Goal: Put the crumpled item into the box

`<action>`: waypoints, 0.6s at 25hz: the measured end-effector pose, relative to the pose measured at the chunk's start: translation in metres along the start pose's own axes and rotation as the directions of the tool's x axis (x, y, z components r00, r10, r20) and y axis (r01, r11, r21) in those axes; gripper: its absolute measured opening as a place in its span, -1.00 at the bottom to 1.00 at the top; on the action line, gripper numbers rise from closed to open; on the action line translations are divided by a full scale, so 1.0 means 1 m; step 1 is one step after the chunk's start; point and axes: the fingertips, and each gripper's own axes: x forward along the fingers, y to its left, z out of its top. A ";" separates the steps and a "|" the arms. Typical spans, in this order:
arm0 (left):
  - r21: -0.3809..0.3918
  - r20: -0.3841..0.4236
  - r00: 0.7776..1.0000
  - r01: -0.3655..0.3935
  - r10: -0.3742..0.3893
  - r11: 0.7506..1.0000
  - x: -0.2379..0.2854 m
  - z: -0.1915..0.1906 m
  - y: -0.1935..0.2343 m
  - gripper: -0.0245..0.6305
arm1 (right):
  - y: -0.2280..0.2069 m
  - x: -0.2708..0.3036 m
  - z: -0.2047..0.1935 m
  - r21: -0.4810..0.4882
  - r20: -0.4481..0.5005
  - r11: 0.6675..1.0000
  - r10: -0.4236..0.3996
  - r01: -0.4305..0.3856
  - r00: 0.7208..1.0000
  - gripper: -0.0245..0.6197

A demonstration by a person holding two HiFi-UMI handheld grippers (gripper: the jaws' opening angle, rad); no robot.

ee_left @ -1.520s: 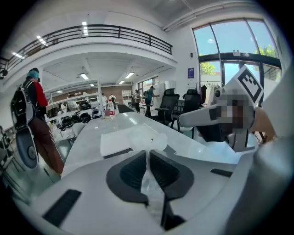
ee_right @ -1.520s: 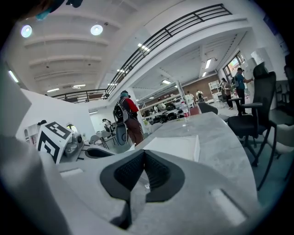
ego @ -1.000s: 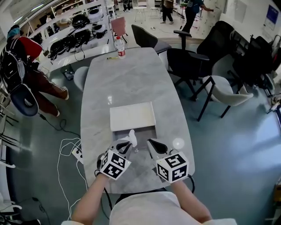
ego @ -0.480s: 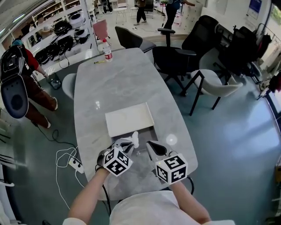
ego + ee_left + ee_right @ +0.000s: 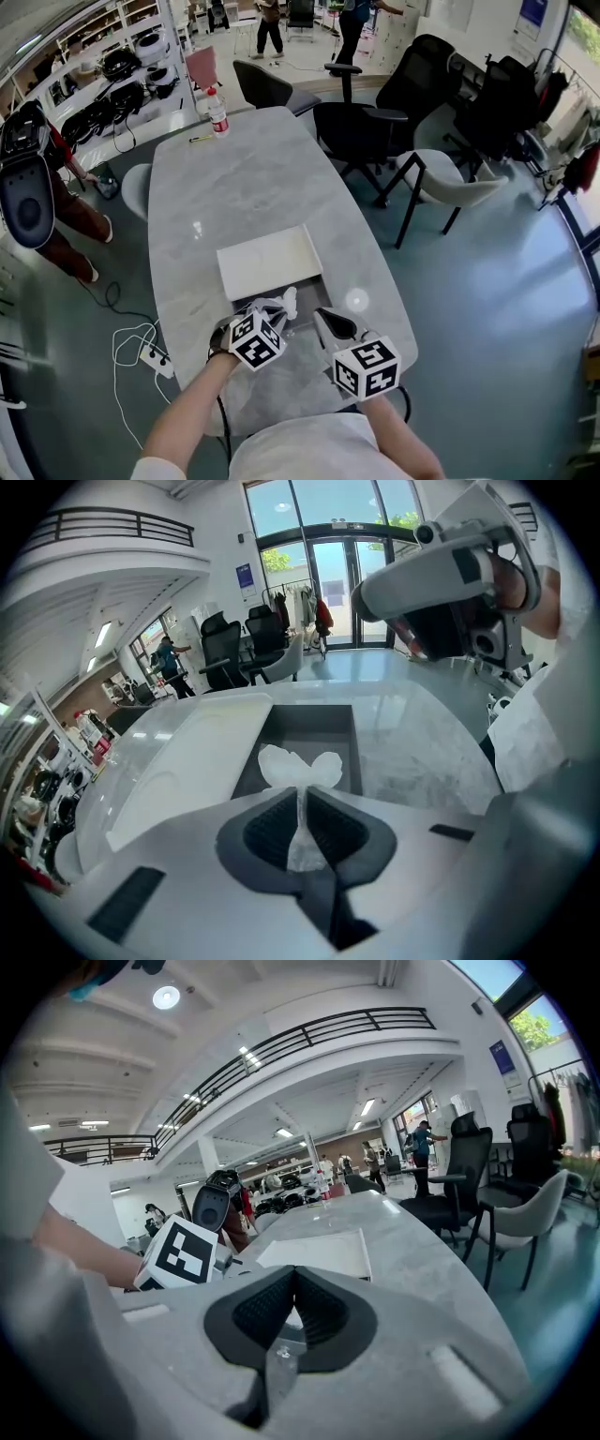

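A white crumpled paper (image 5: 287,302) is pinched in my left gripper (image 5: 278,307), which is shut on it. In the left gripper view the paper (image 5: 301,769) sticks out past the fingertips, hanging over the near end of an open dark grey box (image 5: 330,731). The box (image 5: 323,291) sits on the table's near part, with its white lid (image 5: 269,262) lying flat at its far-left side. My right gripper (image 5: 328,323) hovers just right of the box, shut with nothing between its jaws (image 5: 293,1277).
The grey marble table (image 5: 253,187) stretches away from me, with a water bottle (image 5: 217,112) at its far end. Black and grey chairs (image 5: 375,122) stand to the right. A person (image 5: 56,202) and cables (image 5: 136,333) are on the floor at the left.
The head camera has shifted, so the table sits a little further left in view. Both grippers keep about the same places by the box, the left still holding the paper.
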 end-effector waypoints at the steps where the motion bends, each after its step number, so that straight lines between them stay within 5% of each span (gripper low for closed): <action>1: 0.001 -0.004 1.000 0.008 -0.008 1.000 0.003 0.000 -0.001 -0.84 | -0.002 -0.001 -0.001 0.004 0.001 1.000 -0.002 0.002 1.000 -0.91; 15: -0.083 -0.066 0.996 0.061 -0.067 0.995 0.017 -0.003 -0.010 -0.83 | -0.021 -0.020 0.002 0.034 0.005 0.999 0.026 -0.026 1.000 -0.91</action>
